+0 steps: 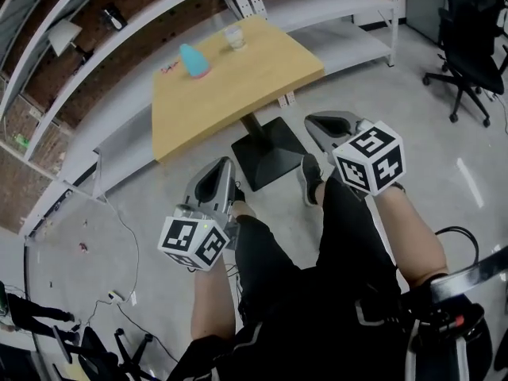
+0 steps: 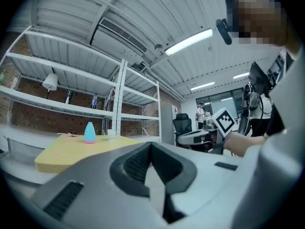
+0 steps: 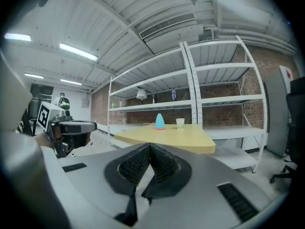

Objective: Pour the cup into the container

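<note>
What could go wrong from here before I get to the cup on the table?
Both the left hand-held gripper and the right hand-held gripper are shut; arriving like that could knock the clear cup over. The cup stands near the wooden table's far edge, so a nudge might push it off. The table's black base plate lies by the feet: a possible trip.

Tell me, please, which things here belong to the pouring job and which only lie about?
For the job: clear cup and teal cone-shaped vessel (likely the container), both on the wooden table; left gripper and right gripper, both shut, empty.

Lying about: small pink item on the table, shelving, office chair, shelf lamp.
</note>
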